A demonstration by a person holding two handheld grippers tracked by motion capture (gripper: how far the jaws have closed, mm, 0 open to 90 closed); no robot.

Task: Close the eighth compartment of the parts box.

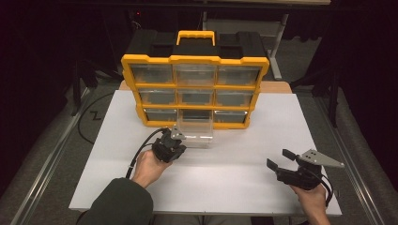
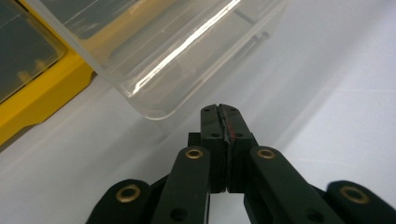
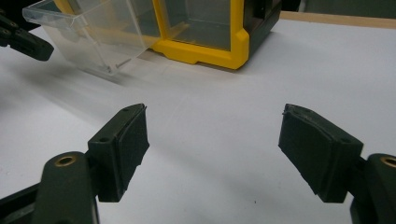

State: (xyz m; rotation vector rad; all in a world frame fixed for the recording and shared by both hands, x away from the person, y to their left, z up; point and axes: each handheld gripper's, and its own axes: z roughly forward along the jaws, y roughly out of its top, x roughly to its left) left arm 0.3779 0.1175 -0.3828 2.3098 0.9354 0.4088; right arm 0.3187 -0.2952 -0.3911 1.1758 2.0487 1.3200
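Plainly, the clear drawer [image 1: 196, 127] hung half out of the bottom middle slot of the yellow organizer [image 1: 194, 89], tipped onto the white table [image 1: 234, 183]. The left gripper [image 1: 177, 136] sat just beside the drawer's front corner, jaws pressed together on nothing; the right gripper [image 1: 278, 158] waited well off, jaws spread. I thought a nudge might knock the drawer out altogether. Beyond the table the room was dark.

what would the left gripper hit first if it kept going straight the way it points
Most likely the clear drawer pulled out of the yellow organizer; the shut left gripper aims at its front corner, though depth is unclear.
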